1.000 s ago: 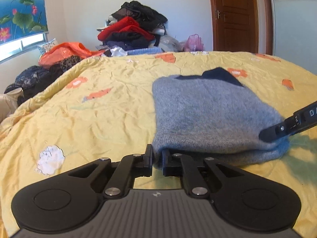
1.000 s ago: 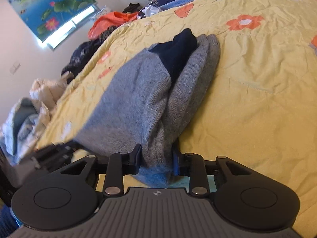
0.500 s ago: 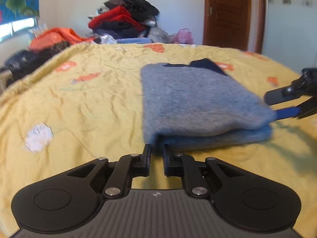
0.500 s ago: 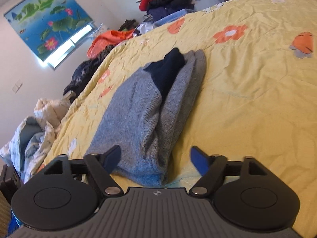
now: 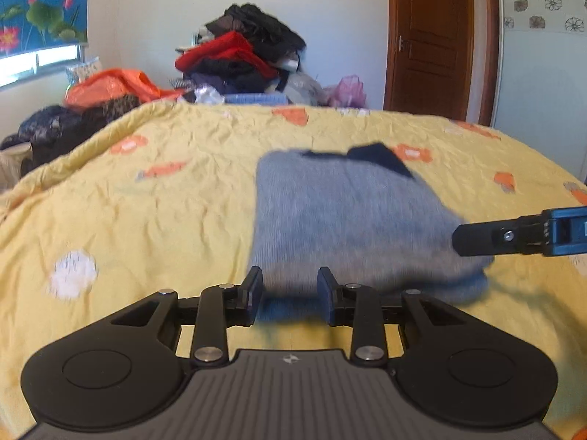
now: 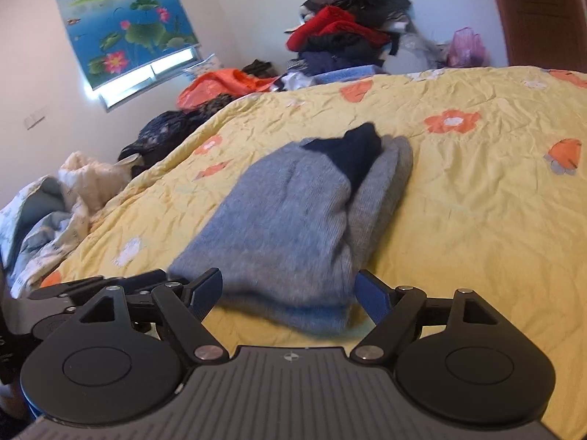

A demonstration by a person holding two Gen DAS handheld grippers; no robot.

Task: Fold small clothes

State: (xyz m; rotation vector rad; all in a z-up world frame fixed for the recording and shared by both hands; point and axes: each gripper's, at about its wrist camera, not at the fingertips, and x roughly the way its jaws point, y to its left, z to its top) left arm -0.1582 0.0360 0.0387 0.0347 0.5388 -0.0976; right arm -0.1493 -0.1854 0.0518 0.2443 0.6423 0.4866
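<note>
A grey knit sweater [image 5: 352,220] with a dark navy collar lies folded on the yellow flowered bedspread [image 5: 146,212]. It also shows in the right wrist view [image 6: 293,220]. My left gripper [image 5: 290,295] is open, its fingers apart at the sweater's near edge, holding nothing. My right gripper [image 6: 290,295] is wide open just in front of the sweater's near end, holding nothing. One finger of the right gripper [image 5: 513,233] shows at the right of the left wrist view, beside the sweater.
A pile of red, black and dark clothes [image 5: 245,58] stands beyond the far edge of the bed. Orange and dark garments [image 5: 106,91] lie at the far left. Crumpled light bedding [image 6: 47,216] lies off the bed's left side. A wooden door [image 5: 436,36] is at the back right.
Both grippers have let go of the sweater: the right opened first, then the left. Both have drawn back a little, and the sweater now rests folded on the bed.
</note>
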